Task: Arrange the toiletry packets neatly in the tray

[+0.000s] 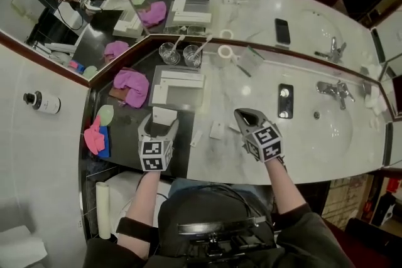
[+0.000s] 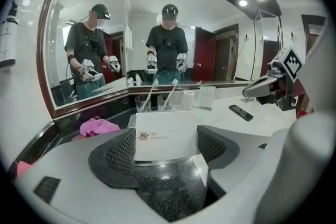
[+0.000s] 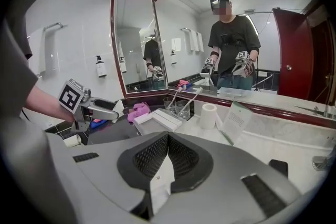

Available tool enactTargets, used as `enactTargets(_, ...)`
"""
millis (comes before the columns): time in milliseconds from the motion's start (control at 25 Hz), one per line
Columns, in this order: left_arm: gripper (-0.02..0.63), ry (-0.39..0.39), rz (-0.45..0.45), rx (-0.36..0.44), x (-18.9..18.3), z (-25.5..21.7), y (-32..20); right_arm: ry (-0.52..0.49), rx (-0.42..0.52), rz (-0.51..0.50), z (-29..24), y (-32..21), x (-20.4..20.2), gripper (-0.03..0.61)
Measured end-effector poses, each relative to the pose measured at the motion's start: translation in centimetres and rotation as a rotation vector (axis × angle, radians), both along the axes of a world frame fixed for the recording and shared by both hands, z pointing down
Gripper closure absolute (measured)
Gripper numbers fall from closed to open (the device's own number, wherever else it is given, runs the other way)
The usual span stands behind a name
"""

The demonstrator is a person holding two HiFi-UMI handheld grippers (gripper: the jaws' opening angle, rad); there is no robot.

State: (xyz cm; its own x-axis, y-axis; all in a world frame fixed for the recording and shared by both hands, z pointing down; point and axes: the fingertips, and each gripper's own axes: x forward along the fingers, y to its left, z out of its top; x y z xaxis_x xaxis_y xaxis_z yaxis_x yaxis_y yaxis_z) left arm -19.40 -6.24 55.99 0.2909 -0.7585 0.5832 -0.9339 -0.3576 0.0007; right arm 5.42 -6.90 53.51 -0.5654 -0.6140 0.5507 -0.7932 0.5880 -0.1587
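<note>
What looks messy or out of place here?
Two small white packets lie loose on the marble counter, outside the tray. A crumpled pink cloth sits left of the tray. The left gripper and right gripper each hold another packet.

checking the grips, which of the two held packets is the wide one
The boxy packet in the left gripper: broad and flat, with a small logo on its face. The right gripper pinches only a thin packet.

Glossy marble counter (image 1: 233, 98), matt card packet (image 2: 165, 136), soft pink cloth (image 1: 132, 86).
</note>
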Motion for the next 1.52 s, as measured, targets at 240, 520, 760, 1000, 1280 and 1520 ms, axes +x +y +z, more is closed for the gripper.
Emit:
enactTargets(240, 0.247, 0.003, 0.058, 0.087, 0.2, -4.2, -1.2, -0.008, 0.008, -0.009, -0.3, -0.4, -0.5, 0.563)
enactTargets(520, 0.247, -0.125, 0.402, 0.091, 4.9, -5.1, -2.9, -0.013, 0.01, -0.012, -0.5, -0.2, -1.8, 0.563)
enactTargets(760, 0.247, -0.223, 0.696, 0.02, 8.9, -2.2, -3.8, -0.025, -0.017, 0.015, -0.5, 0.4, -2.9, 0.563)
enactTargets(1000, 0.245, -0.329, 0.961, -0.07, 11.3, 1.4, -4.2, -0.036, -0.032, 0.062, 0.4, 0.6, -3.6, 0.563)
enactTargets(1280, 0.245, -0.477, 1.235, -0.173, 11.6, 6.2, -4.3, -0.055, -0.051, 0.101, 2.3, 0.4, -4.9, 0.563)
enactTargets(1520, 0.245, -0.506, 1.306, -0.245, 12.1, 9.2, -5.3, -0.072, -0.069, 0.142, 3.8, 0.5, -5.4, 0.563)
